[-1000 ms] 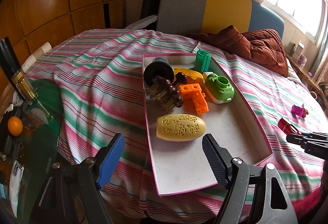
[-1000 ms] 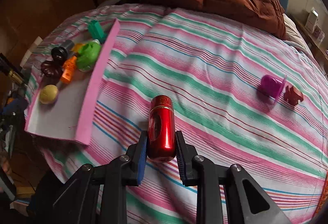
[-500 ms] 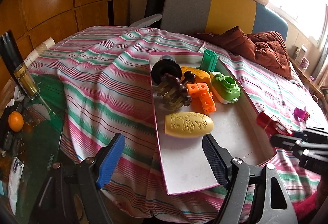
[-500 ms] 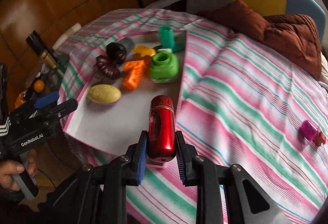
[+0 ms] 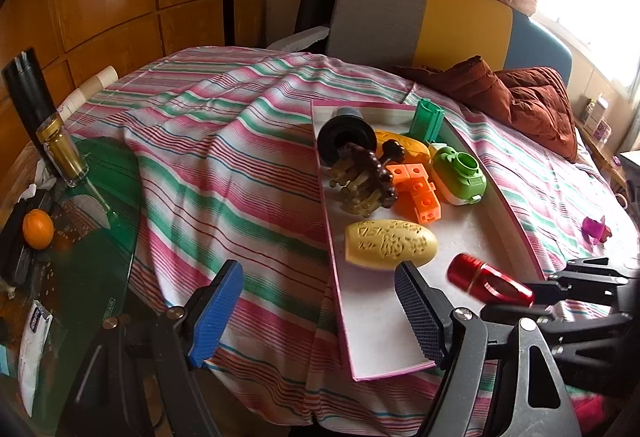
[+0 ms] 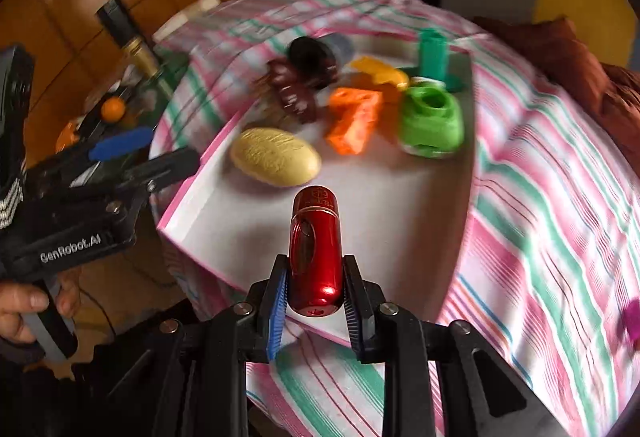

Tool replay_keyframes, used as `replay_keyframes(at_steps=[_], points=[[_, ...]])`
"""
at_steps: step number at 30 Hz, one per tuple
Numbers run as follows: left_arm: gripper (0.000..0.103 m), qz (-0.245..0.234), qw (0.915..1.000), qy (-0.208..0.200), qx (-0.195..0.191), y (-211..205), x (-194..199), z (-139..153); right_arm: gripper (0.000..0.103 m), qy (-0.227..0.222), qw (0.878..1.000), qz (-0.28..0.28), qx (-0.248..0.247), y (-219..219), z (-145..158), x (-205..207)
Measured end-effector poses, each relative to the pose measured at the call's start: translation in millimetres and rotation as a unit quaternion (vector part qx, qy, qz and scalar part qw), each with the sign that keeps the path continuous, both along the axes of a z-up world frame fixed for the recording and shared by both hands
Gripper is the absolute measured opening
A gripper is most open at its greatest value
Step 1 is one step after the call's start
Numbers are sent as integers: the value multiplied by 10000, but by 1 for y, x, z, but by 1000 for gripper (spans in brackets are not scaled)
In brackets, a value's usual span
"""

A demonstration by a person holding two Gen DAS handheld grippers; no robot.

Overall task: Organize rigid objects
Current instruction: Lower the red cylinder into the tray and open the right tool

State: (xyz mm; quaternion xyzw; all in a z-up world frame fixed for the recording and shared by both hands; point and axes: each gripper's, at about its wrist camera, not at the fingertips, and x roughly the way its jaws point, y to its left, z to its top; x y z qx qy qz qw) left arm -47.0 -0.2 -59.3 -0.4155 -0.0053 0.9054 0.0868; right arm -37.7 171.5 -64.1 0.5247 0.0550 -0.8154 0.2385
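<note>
Striped pink-green bedspread (image 5: 224, 157) covers the bed, wood panelling behind, glass side table at the left edge with an orange and a bottle. White pink-rimmed tray (image 5: 384, 325) sits near the bed's front edge, already loaded toward its far end: black cup-like piece (image 5: 340, 135), brown pronged toy (image 5: 368, 181), orange blocks (image 5: 416, 193), green toy camera (image 5: 460, 175), green tube-shaped piece (image 5: 428, 121), yellow piece behind, and a yellow embossed oval (image 5: 390, 245) mid-tray. Change: a second ago the right gripper (image 6: 316, 285) was out over the bedspread well right of the tray, clamped on the red metal cylinder (image 6: 314, 249); it has swung across and now hangs over the tray's empty near half, cylinder pointing toward the oval, jaws narrow and pressing both sides of it. Cylinder looks lifted, not resting; hard to be sure from the blur. Left gripper (image 5: 320, 313) hasn't shifted, parked at the tray's near left corner, jaws wide, nothing between them, person's hand (image 6: 28, 313) on its handle. Meaning for task: transport looks about done, next is probably lower and release onto the bare tray floor near the oval. Round shiny cylinder may roll on the flat floor. One small magenta piece (image 5: 594, 231) is out on the bedspread toward the right edge, so more to collect.
</note>
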Motion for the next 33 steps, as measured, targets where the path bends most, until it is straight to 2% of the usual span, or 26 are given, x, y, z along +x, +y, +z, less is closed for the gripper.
replay_keyframes(at_steps=[6, 10, 14, 18, 28, 33], points=[[79, 75, 10000, -23, -8, -5, -1, -1, 25, -65, 9984, 561, 49, -26, -7, -8], [79, 138, 9999, -34, -25, -8, -1, -2, 25, -124, 9975, 689, 110, -37, -17, -15], [79, 221, 9997, -77, -32, -12, -2, -5, 26, -158, 9978, 639, 45, -37, -21, -15], [79, 234, 9997, -66, -42, -12, -1, -5, 37, -260, 9979, 578, -128, -33, -23, -15], [79, 191, 9998, 41, -54, -9, 4, 2, 37, -106, 9987, 398, -302, -23, -7, -7], [79, 74, 9999, 81, -64, -4, 8, 6, 39, 57, 9993, 66, -352, -7, 4, -5]])
